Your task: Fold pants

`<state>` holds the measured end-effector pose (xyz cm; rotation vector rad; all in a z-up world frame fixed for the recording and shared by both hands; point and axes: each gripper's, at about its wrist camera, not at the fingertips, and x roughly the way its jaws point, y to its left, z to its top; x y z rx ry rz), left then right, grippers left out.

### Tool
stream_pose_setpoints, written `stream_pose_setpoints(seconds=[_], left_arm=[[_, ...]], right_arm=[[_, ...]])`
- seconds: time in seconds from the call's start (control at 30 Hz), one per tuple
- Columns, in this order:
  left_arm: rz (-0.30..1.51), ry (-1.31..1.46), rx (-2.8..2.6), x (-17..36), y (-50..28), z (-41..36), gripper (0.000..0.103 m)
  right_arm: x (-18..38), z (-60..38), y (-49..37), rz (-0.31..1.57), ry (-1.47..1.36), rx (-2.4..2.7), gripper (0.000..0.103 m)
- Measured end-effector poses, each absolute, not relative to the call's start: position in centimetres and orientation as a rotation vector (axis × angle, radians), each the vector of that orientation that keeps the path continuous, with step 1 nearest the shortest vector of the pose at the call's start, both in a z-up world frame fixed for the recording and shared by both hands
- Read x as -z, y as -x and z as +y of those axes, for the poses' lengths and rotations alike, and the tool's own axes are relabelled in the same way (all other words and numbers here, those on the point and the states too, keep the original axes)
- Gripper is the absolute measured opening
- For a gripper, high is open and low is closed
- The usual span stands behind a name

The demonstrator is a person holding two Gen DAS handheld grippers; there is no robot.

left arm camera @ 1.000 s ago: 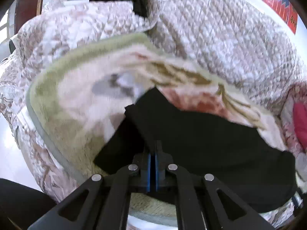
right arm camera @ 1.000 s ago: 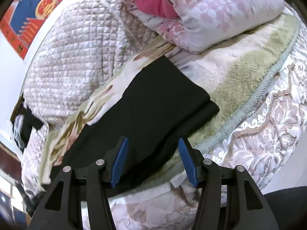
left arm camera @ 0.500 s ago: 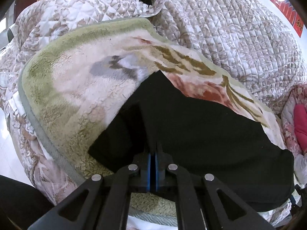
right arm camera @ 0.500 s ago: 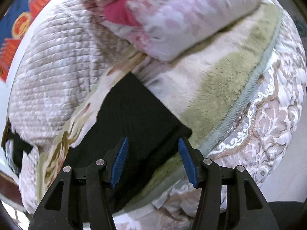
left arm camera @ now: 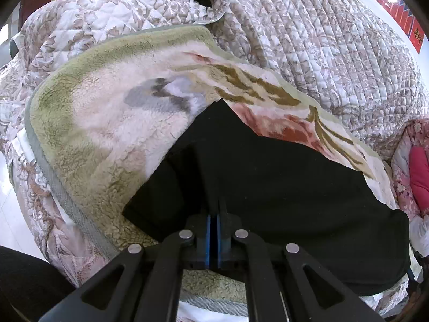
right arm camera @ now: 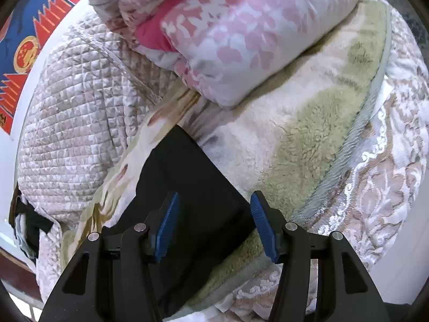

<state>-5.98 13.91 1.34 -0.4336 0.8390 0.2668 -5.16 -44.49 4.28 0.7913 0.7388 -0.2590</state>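
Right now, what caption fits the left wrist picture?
Shut left gripper over black pants spread on a fleece blanket.

Matt black cloth pants [left arm camera: 281,187]; fuzzy fleece blanket [left arm camera: 107,134]; quilted cloth cover [left arm camera: 321,40]; glossy jacquard bedspread [right arm camera: 388,174]

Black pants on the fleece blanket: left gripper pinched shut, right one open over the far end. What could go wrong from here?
1. The left gripper is shut at a fold of the black pants; pulling may drag the layers askew.
2. The right gripper is open above the pants' corner; closing low could also pinch the fleece blanket.
3. The pants lie near the blanket's edge and might slide off.
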Motion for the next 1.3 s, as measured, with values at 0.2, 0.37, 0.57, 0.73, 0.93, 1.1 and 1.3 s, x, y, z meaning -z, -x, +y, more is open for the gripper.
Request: stream_pose_setpoints(seconds=[0.2, 0.37, 0.57, 0.73, 0.93, 1.1, 1.3], left_arm=[[0.839, 0.434, -0.266, -1.3, 6.0, 13.9, 0.005], [0.840, 0.433, -0.266, -1.3, 6.0, 13.8, 0.005], [0.840, 0.433, -0.267, -1.2, 6.0, 13.7, 0.005], [0.836, 0.443, -0.267, -1.3, 6.2, 13.6, 0.005], [0.805, 0.431, -0.256, -2.3, 6.7, 12.8, 0.004], [0.766, 0.438, -0.244, -4.0, 7.7, 13.0, 0.005], [0.853, 0.421, -0.279, -1.9, 7.3, 13.1, 0.005]], right_arm=[[-4.3, -44.7, 6.5, 0.729, -0.852, 0.264, 0.053], [-4.3, -44.7, 6.7, 0.748, -0.912, 0.222, 0.053], [-3.8, -44.8, 5.7, 0.779, -0.922, 0.200, 0.049], [-3.6, -45.0, 5.3, 0.825, -0.935, 0.215, 0.047], [-3.5, -45.3, 4.1, 0.806, -0.904, 0.182, 0.006], [-6.9, -44.8, 6.0, 0.691, -0.879, 0.115, 0.005], [-5.4, -45.5, 7.0, 0.729, -0.904, 0.178, 0.005]])
